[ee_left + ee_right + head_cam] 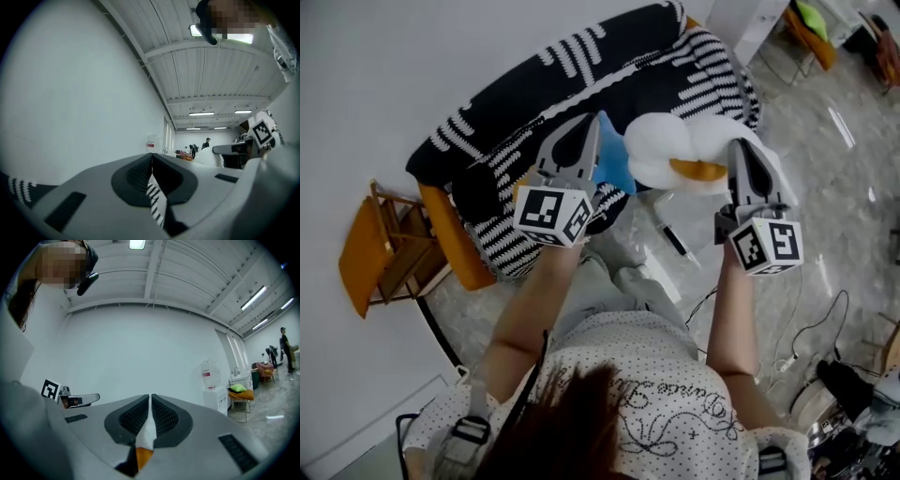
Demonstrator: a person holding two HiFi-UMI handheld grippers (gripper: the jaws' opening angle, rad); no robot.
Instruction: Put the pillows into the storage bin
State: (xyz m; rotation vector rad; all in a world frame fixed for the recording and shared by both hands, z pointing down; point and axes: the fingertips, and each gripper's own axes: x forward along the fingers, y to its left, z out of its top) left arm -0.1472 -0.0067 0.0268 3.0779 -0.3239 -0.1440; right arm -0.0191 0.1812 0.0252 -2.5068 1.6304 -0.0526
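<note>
- I read the left gripper (592,128) in its own view: the jaws are pressed together on a thin fold of black-and-white striped cloth (155,202).
- In the head view that cloth belongs to the striped pillow (581,66), a large black one with white bars. It hangs in front of the left gripper, close to the white wall (384,75).
- I read the right gripper (739,152) in its own view: the jaws are clamped on a white flap (146,428) with an orange patch just below the pads.
- In the head view that flap belongs to the white pillow (670,145), which has an orange centre. It sits between the two grippers, just beside the striped pillow and overlapping its lower edge.
- A blue piece (612,171) shows between the left gripper and the white pillow. I cannot tell what it is.
- Both pillows are held above the marbled floor (825,169).
- An orange chair (394,246) stands by the wall at the left edge of the floor.
- Cables (821,323) lie on the floor at the right, below the right gripper.
</note>
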